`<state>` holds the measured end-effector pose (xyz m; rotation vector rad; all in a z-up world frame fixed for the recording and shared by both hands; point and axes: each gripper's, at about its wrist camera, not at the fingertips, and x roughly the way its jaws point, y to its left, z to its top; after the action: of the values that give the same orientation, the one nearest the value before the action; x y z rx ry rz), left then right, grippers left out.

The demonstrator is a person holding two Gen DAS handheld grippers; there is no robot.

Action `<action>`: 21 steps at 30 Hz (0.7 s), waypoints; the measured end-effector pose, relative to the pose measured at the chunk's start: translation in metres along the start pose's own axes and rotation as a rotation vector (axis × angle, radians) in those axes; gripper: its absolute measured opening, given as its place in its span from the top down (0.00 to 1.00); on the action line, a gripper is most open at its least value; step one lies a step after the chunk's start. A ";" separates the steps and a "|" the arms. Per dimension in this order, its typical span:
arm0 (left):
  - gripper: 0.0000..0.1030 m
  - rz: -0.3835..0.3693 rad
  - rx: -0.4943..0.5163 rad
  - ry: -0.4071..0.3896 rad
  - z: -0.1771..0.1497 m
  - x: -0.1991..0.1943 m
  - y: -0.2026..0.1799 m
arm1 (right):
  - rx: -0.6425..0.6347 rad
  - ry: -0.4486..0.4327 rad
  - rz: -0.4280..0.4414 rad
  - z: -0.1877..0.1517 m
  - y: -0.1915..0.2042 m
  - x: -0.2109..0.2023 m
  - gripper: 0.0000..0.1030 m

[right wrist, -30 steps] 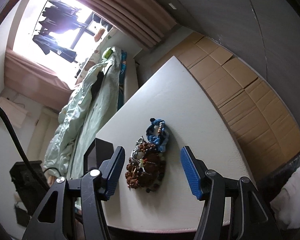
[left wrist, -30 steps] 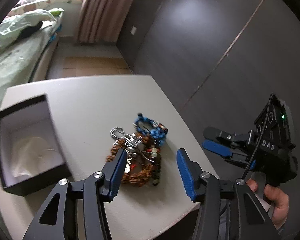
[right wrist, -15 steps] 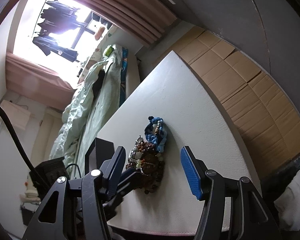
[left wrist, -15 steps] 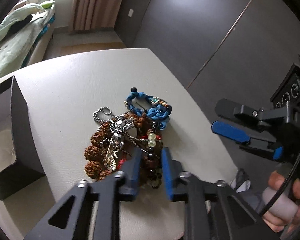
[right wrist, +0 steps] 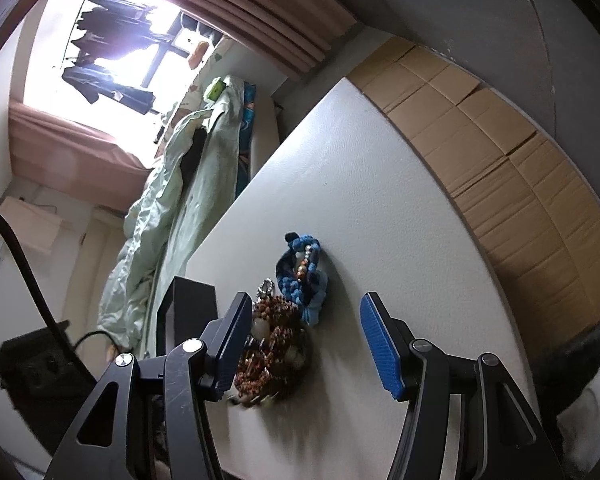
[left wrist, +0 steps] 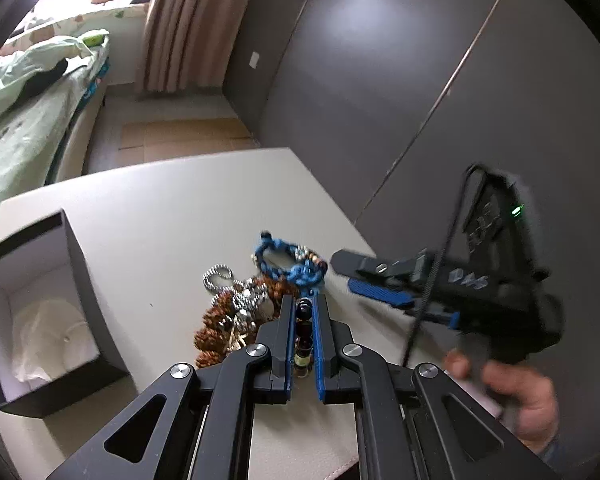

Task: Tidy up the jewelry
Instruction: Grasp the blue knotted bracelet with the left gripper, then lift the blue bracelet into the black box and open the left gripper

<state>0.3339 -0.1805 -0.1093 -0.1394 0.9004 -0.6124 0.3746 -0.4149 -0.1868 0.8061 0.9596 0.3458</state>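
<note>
A tangled pile of jewelry lies on the white table: brown rough beads, a silver chain and a blue braided bracelet. My left gripper is shut on a dark beaded bracelet at the pile's right side. An open black box with a white lining stands to the left. My right gripper is open, just over the near part of the pile; it also shows in the left wrist view.
A bed with green bedding lies beyond the table's far left. Dark wall panels stand to the right. Flattened cardboard covers the floor beyond the table's right edge. The table's near edge is close under my left gripper.
My left gripper came down onto the pile and shut on the dark beaded bracelet. My right gripper moved in closer to the pile and stays open.
</note>
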 end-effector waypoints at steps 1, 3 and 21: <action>0.92 -0.002 0.000 -0.009 0.002 -0.004 0.000 | -0.010 -0.006 -0.007 0.001 0.001 0.003 0.44; 0.92 0.000 0.001 -0.024 0.006 -0.009 0.002 | -0.011 0.002 -0.017 0.002 0.001 0.009 0.45; 0.92 0.063 -0.085 -0.161 0.033 -0.059 0.050 | -0.049 -0.002 -0.068 0.005 0.025 0.020 0.85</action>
<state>0.3541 -0.1107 -0.0655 -0.2331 0.7726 -0.4972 0.3920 -0.3888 -0.1782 0.7278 0.9708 0.3087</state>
